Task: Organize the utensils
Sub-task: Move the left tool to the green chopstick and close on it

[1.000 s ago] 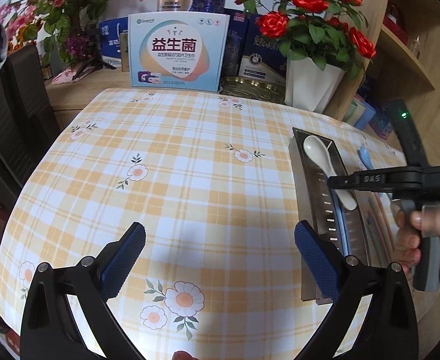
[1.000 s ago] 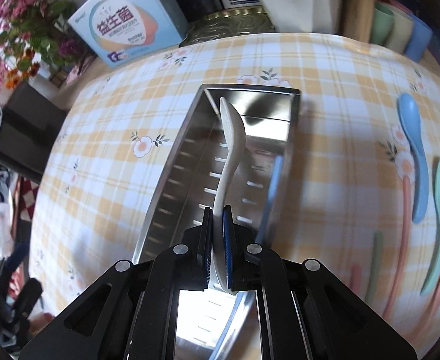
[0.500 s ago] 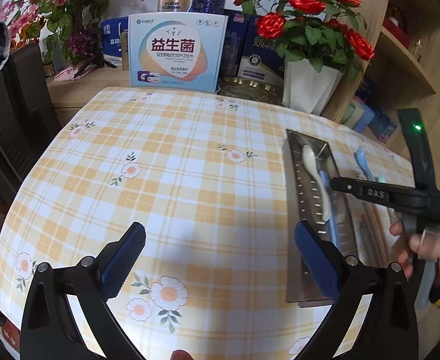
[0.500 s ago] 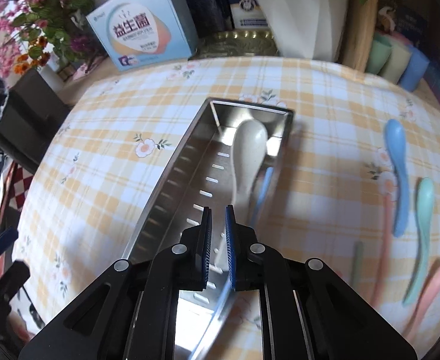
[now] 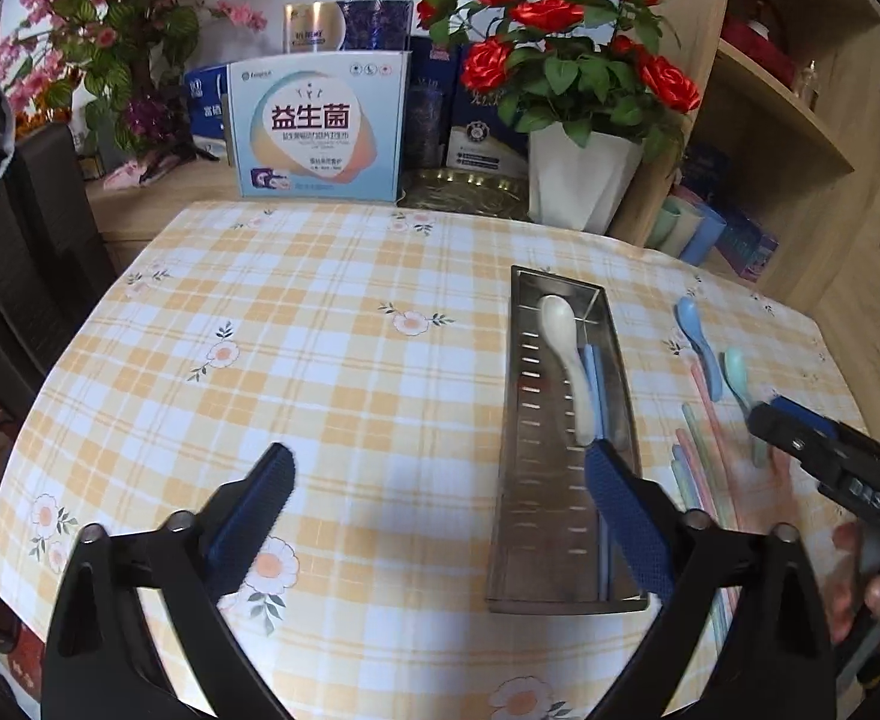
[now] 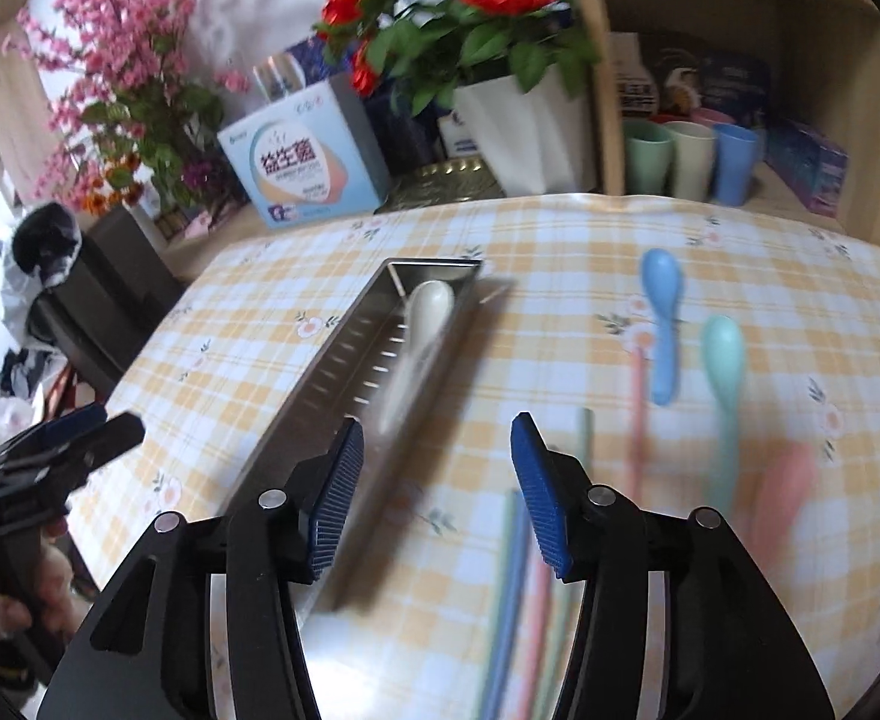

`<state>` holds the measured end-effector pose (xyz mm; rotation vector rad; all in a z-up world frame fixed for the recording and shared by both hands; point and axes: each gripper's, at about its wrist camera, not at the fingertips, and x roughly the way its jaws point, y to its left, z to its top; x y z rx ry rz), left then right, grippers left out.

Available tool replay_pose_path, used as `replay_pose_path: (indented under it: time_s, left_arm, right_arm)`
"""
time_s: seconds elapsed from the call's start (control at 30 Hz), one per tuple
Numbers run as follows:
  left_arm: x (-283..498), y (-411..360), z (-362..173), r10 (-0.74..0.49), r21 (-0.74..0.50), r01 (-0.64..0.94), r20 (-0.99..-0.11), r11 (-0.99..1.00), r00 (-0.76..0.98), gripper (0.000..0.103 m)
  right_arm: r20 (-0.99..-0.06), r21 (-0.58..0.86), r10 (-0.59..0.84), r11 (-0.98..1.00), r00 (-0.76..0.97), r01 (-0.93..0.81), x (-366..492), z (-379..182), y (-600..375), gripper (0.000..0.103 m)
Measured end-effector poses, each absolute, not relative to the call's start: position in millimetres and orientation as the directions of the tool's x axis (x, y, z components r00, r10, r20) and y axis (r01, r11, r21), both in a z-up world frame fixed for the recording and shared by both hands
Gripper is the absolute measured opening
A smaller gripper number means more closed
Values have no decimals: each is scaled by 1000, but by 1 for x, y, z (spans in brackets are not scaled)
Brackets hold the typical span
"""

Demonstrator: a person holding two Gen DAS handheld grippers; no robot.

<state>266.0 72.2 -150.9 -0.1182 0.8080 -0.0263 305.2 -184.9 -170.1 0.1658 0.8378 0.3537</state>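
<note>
A steel utensil tray (image 5: 521, 420) (image 6: 344, 354) lies on the checked tablecloth. A white spoon (image 5: 566, 348) (image 6: 422, 324) and a light blue utensil (image 5: 597, 384) lie inside it. A blue spoon (image 6: 662, 306) (image 5: 695, 330), a green spoon (image 6: 723, 360) (image 5: 737, 372), a pink spoon (image 6: 785, 480) and several pastel sticks (image 6: 518, 588) (image 5: 698, 468) lie on the cloth right of the tray. My left gripper (image 5: 434, 516) is open and empty, near the tray's front. My right gripper (image 6: 437, 483) is open and empty, above the tray's right edge.
A white pot of red roses (image 5: 578, 180), a printed box (image 5: 317, 126) and other boxes stand behind the table. Pastel cups (image 6: 686, 159) sit on a shelf at the right. A dark chair (image 5: 14, 240) stands at the left.
My right gripper let go of the white spoon, which now lies in the tray. It opened wide, pulled back and swung right toward the loose spoons. The left gripper stayed open.
</note>
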Motion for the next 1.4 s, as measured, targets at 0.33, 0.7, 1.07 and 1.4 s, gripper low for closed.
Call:
replay_pose_path:
  time_s: [0.33,0.7,1.07,1.4]
  left_arm:
    - [251,20,-150,-165,-153,77,-721,985,673,64]
    - [237,-48,-162,-248,-129,234,-759,964,603,37]
    - [250,-104,-216,-330,-205,338,-869,918,369,11]
    - [262,-107,-241,-322,-239,273,-891,932,320,11]
  right_arm:
    - [-597,219,250,965,762,-145,254,-167,-237,89]
    - [-556,246,241,962,796,-120,237,-186,-266,89]
    - [-609,258,216,964,763,-67,227,-209,-291,89]
    - [-621,269,213,962,754,-51,218,-215,-300,89]
